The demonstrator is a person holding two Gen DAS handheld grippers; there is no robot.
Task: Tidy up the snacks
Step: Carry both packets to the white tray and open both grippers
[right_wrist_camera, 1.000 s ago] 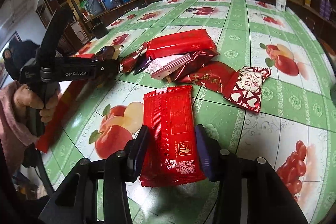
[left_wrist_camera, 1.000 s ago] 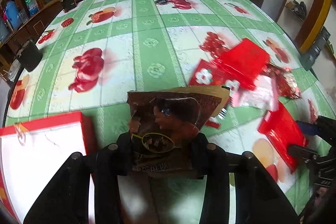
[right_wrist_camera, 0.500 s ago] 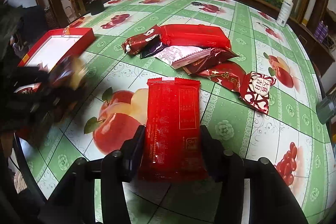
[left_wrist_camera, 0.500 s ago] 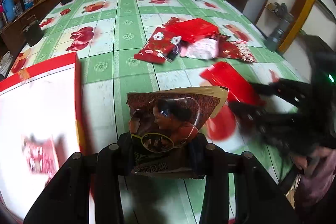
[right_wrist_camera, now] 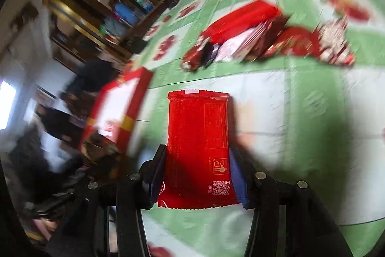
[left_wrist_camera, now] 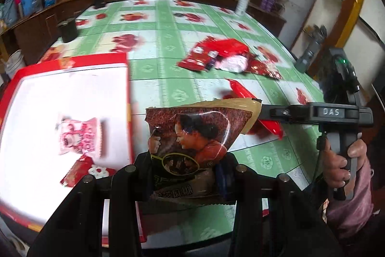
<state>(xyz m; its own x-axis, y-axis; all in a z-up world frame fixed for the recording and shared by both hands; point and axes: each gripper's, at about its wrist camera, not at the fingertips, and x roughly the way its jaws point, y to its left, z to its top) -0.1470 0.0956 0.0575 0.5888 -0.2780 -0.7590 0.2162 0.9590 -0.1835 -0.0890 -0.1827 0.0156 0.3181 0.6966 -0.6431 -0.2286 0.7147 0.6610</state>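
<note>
The left gripper (left_wrist_camera: pixel 184 175) pinches a brown snack packet (left_wrist_camera: pixel 192 141) by its lower end, the packet standing up between the jaws and blocking much of the table just ahead. To the left of this claw lies an open red box (left_wrist_camera: pixel 72 98) with a white floor — a pink wrapped sweet (left_wrist_camera: pixel 80 135) and a small red flowered packet (left_wrist_camera: pixel 87 170) rest inside it, near the claw's left finger. Ahead and to the right, well apart on the green fruit-print tablecloth (left_wrist_camera: pixel 166 45), sits a loose pile of red snack packets (left_wrist_camera: pixel 223 57). The right gripper (right_wrist_camera: pixel 196 175) is clamped on a long red snack bar (right_wrist_camera: pixel 198 143), its blue pads pressing both long edges near the printed code end; the bar reaches forward from the jaws above the cloth. In the left wrist view a hand (left_wrist_camera: pixel 341 160) grips that tool's handle to the right, and its arm crosses behind the brown packet's top corner. From the right claw the same box stands to the left, blurred, and the pile lies ahead and slightly right.
</note>
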